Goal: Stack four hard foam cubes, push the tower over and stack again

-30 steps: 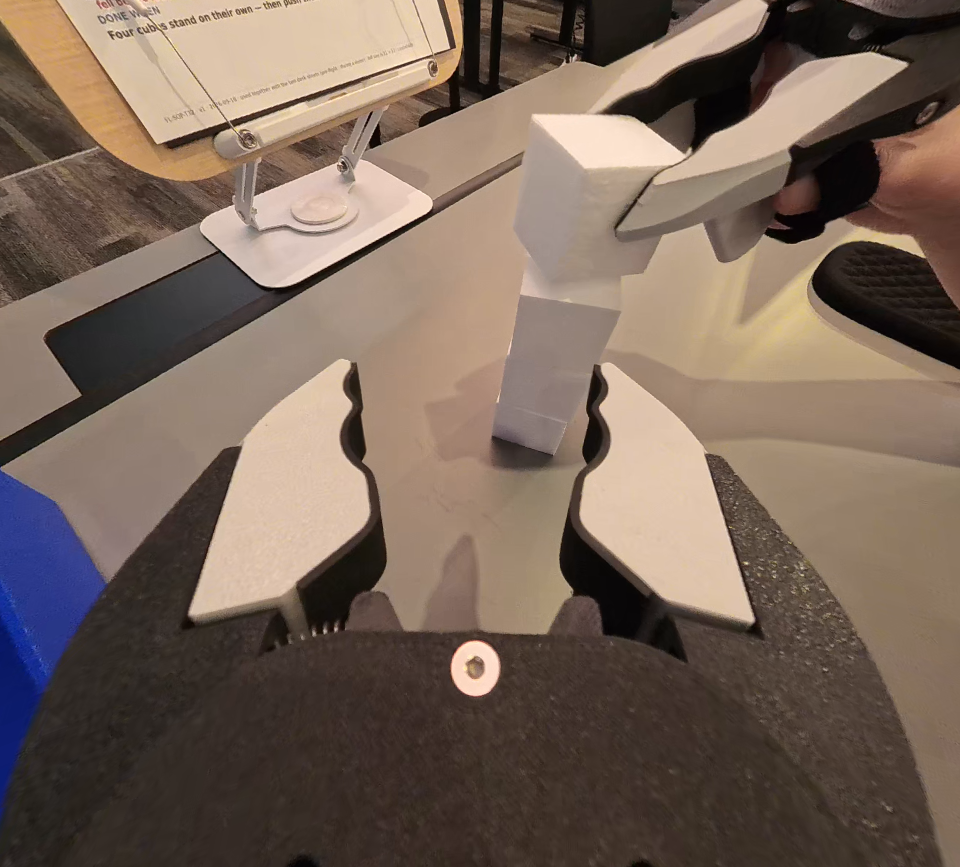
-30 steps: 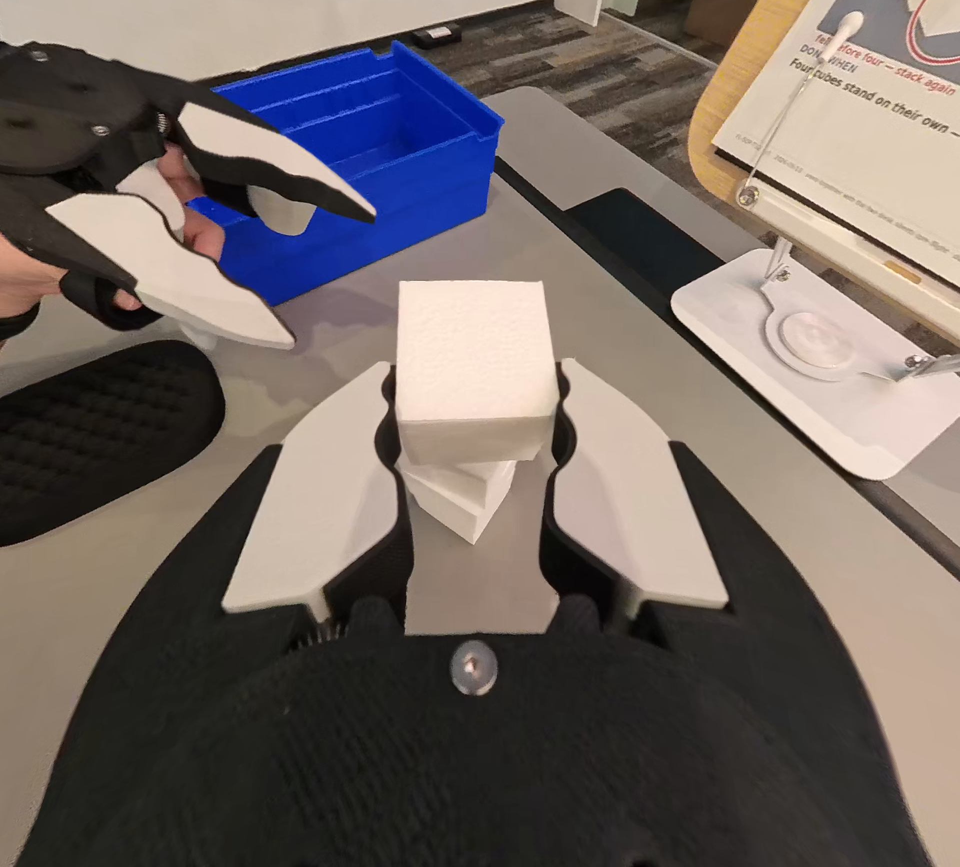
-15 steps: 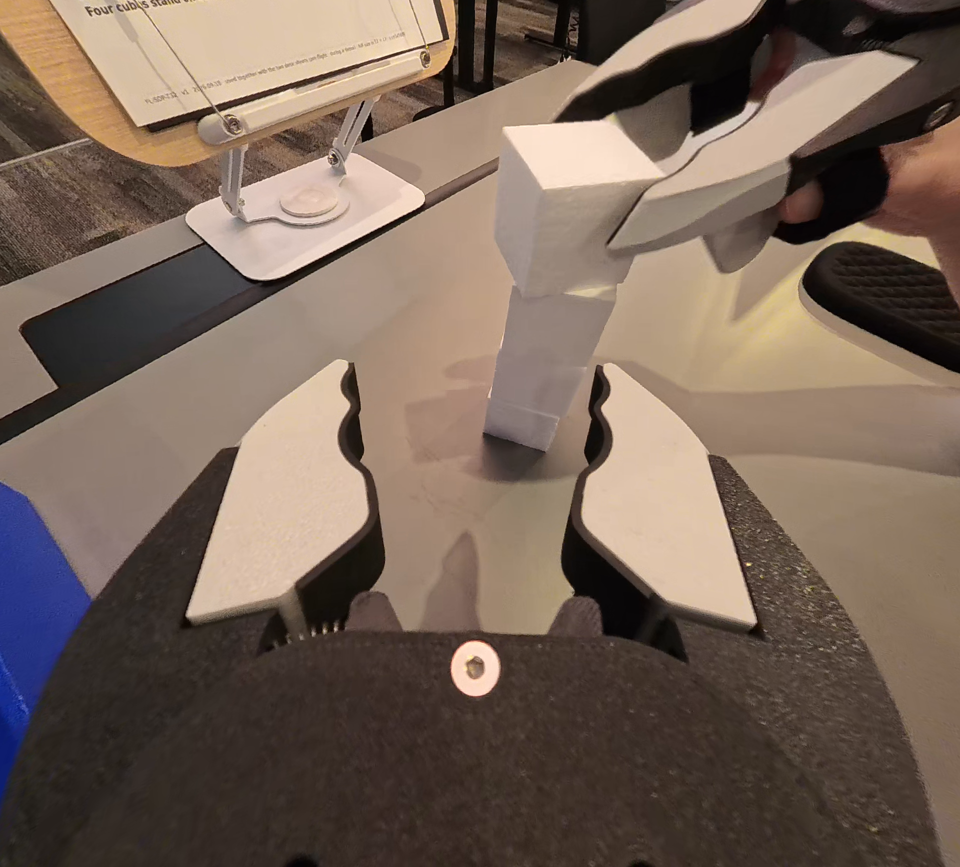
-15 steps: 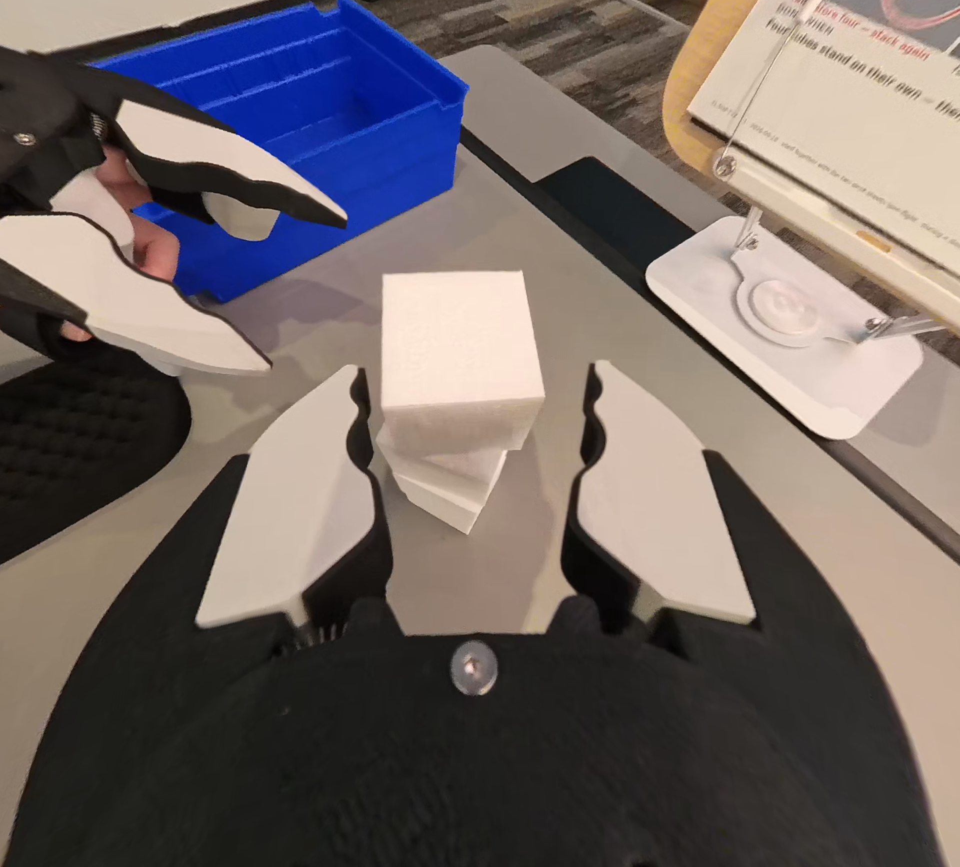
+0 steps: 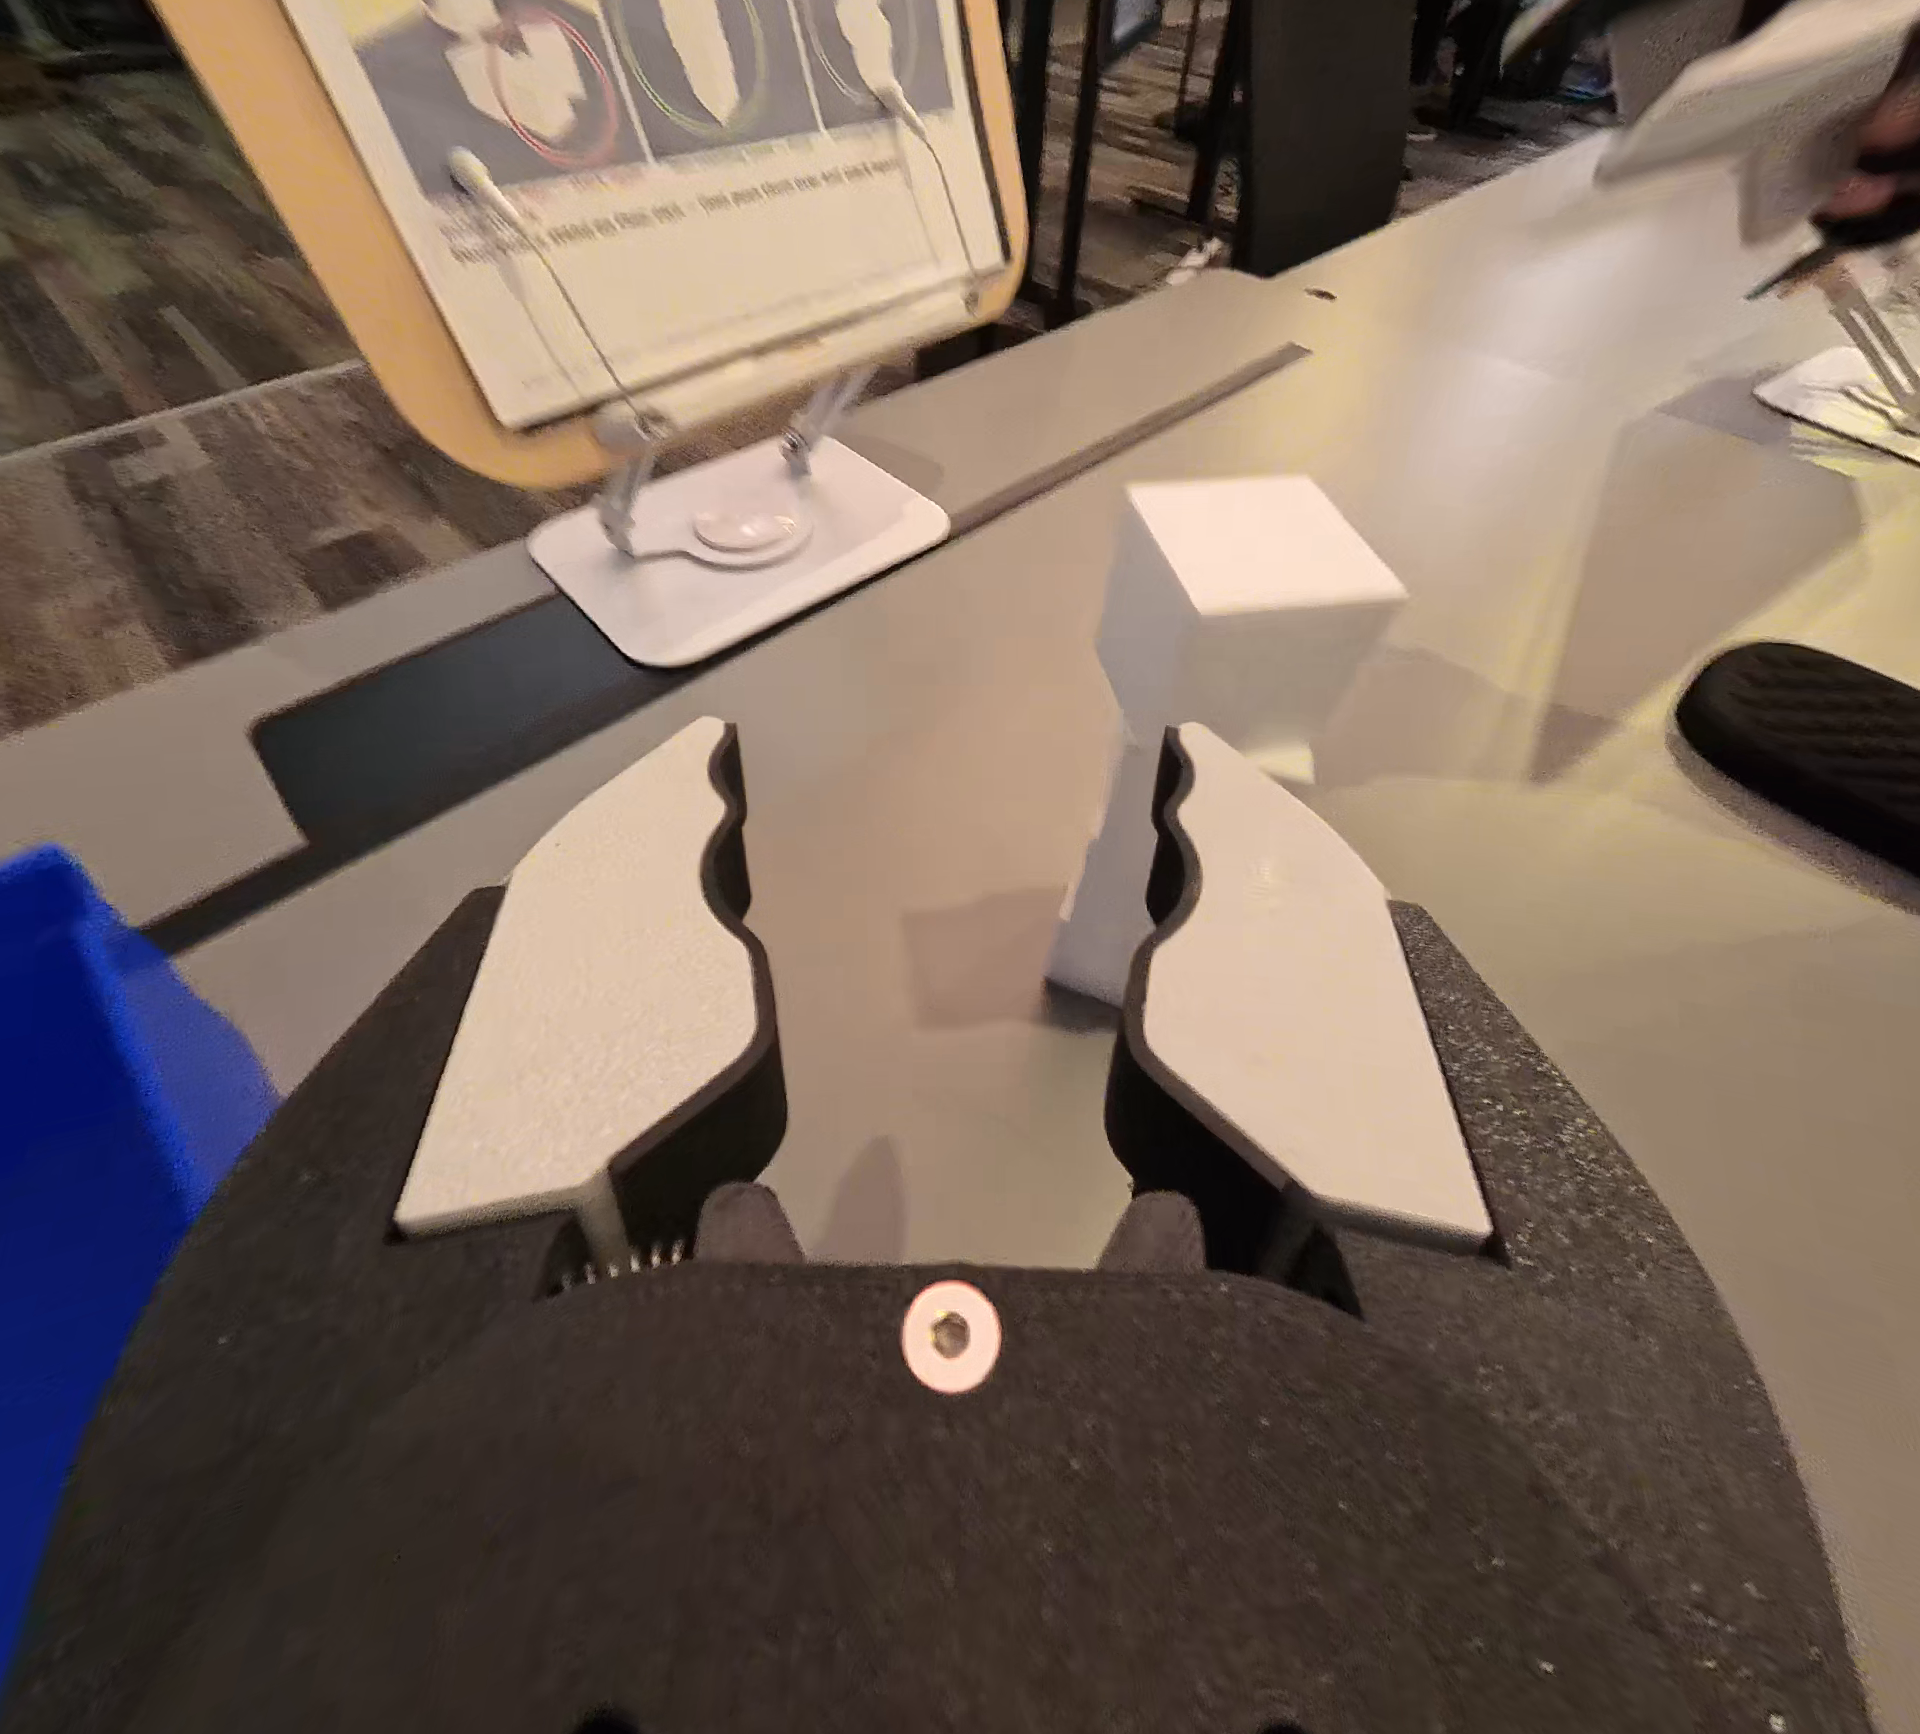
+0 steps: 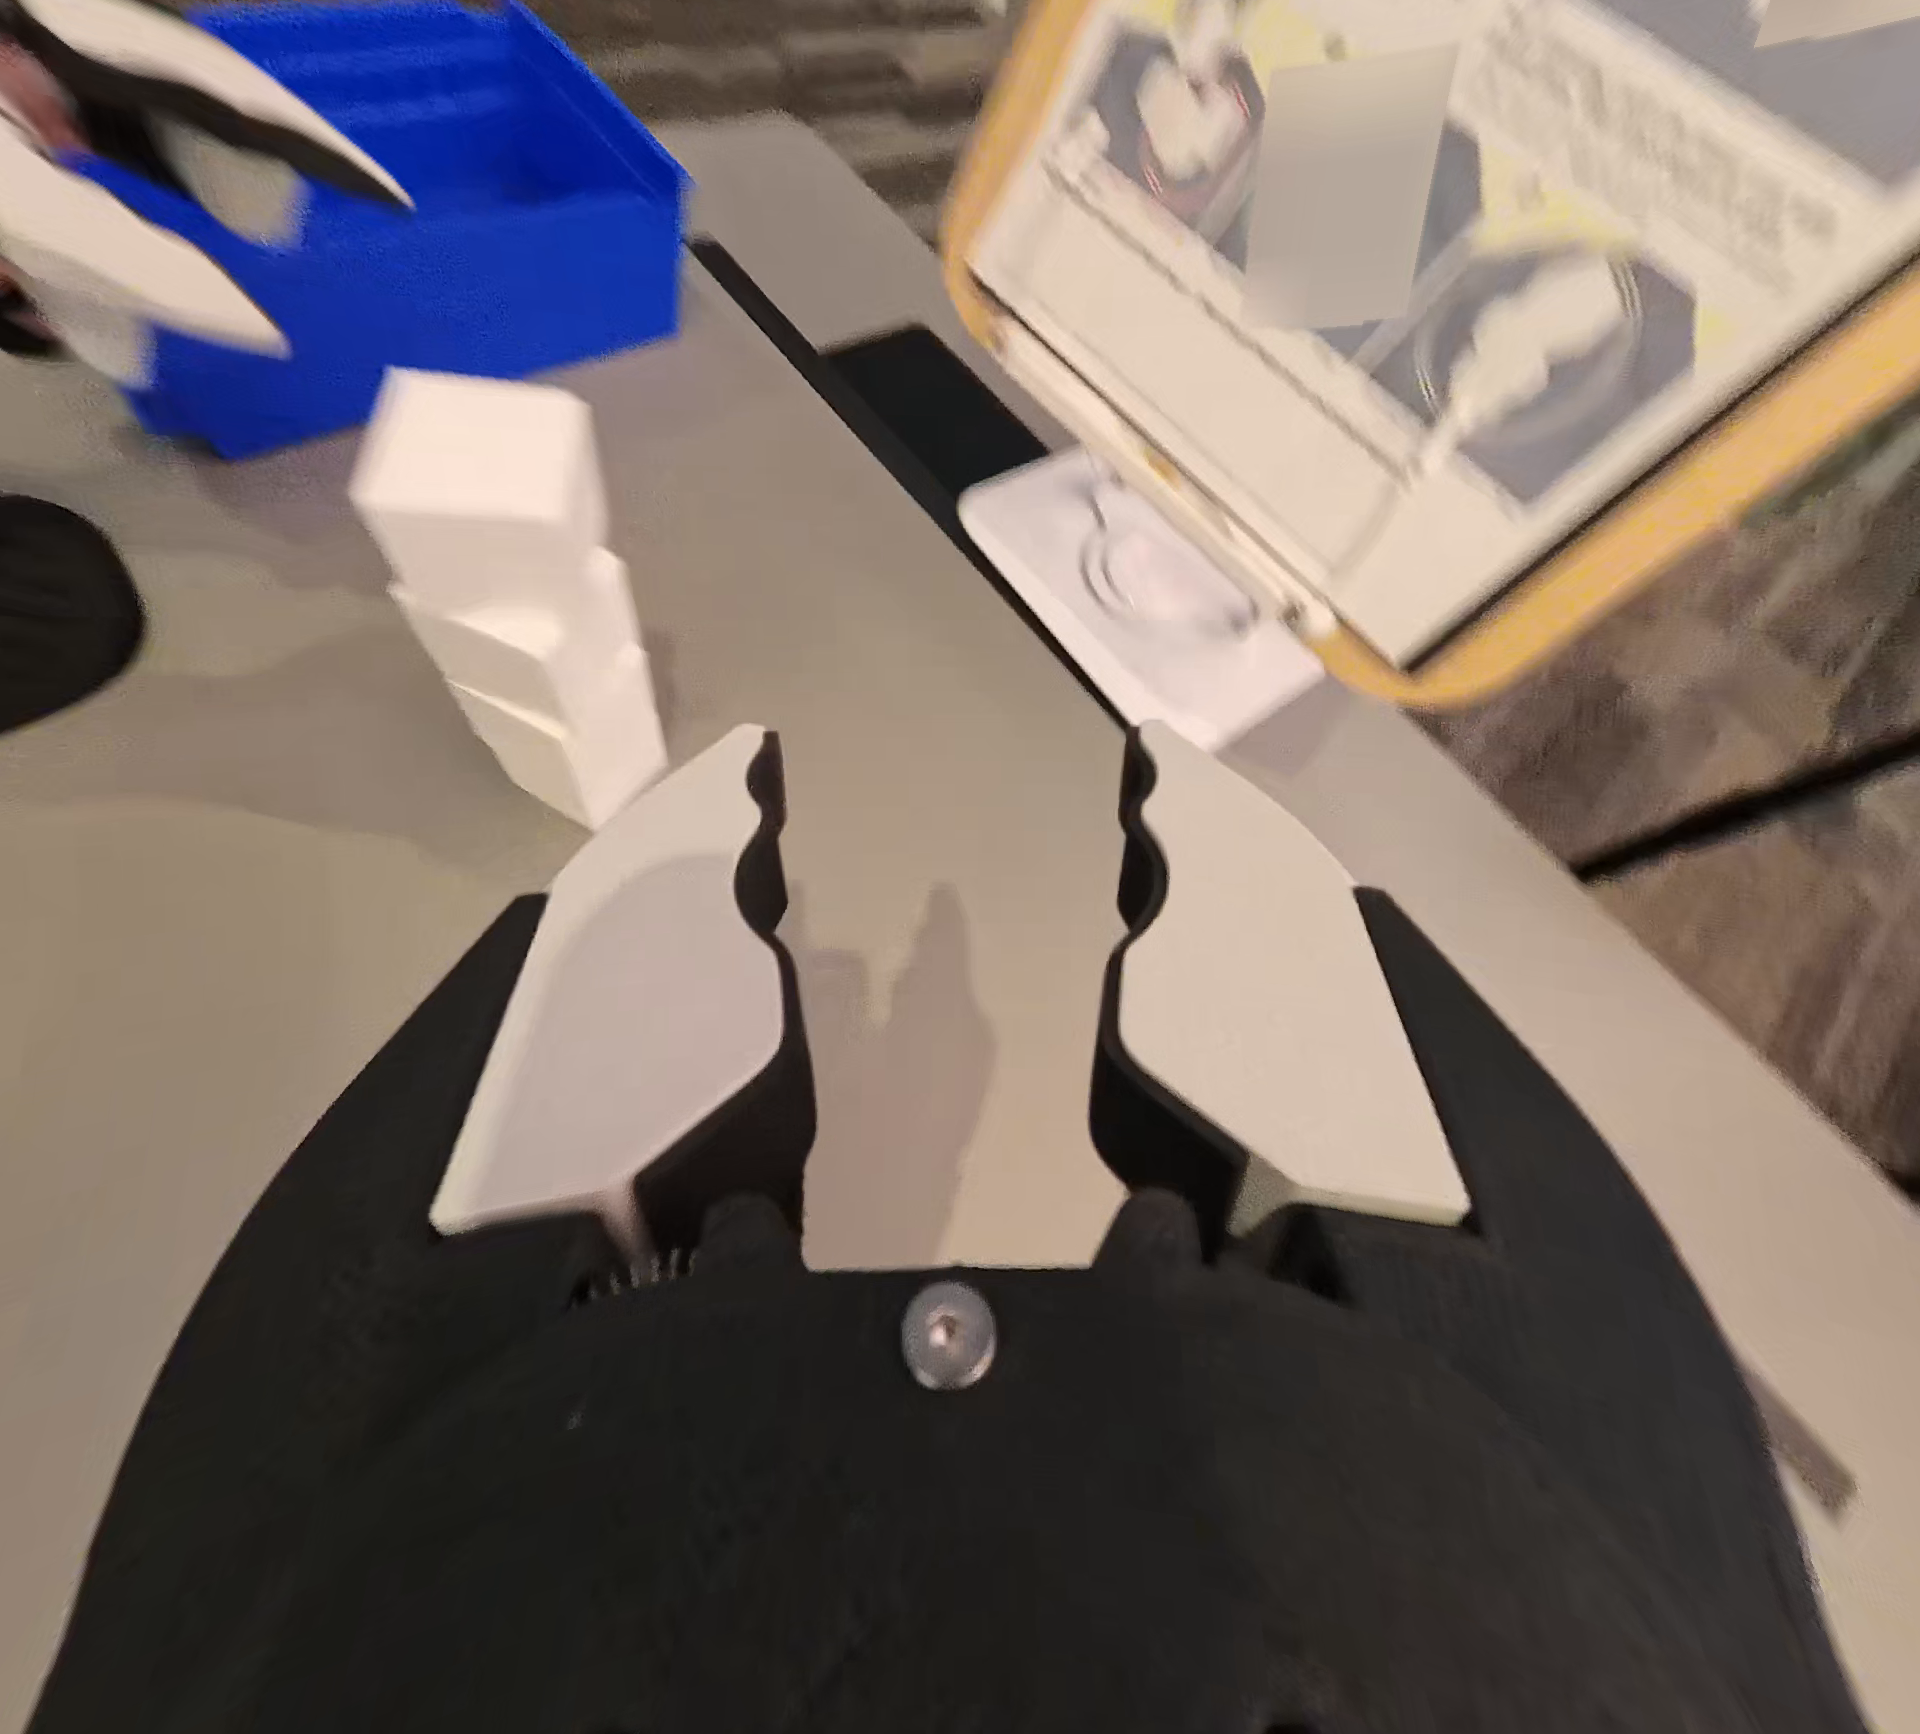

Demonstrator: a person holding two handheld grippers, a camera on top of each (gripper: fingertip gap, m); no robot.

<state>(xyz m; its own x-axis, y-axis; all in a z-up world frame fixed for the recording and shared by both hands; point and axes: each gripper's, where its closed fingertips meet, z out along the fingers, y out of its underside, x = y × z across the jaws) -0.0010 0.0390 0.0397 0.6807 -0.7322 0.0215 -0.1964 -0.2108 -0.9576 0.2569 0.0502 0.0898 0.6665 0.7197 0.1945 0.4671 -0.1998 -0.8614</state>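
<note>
A tower of white foam cubes [image 5: 1236, 614] is shown standing free on the grey table [image 5: 1558, 957], touched by neither gripper. In the right wrist view four stacked cubes [image 6: 509, 583] are seen, each slightly twisted against the next. The left gripper [image 5: 945, 749] is held low just beside the tower, jaws spread wide with nothing between them; the tower's lower part is partly hidden behind its right finger [image 5: 1278, 978]. The right gripper [image 6: 951, 749] is held to one side of the tower, its jaws likewise wide apart and empty; in the left wrist view it [image 5: 1756, 53] appears blurred, above and beyond the tower. A blue bin [image 6: 436, 230] is placed behind the tower in the right wrist view. An instruction board on a white stand [image 5: 623, 126] is set near the tower at the table's edge. A black pad [image 5: 1808, 749] lies beside the tower.
</note>
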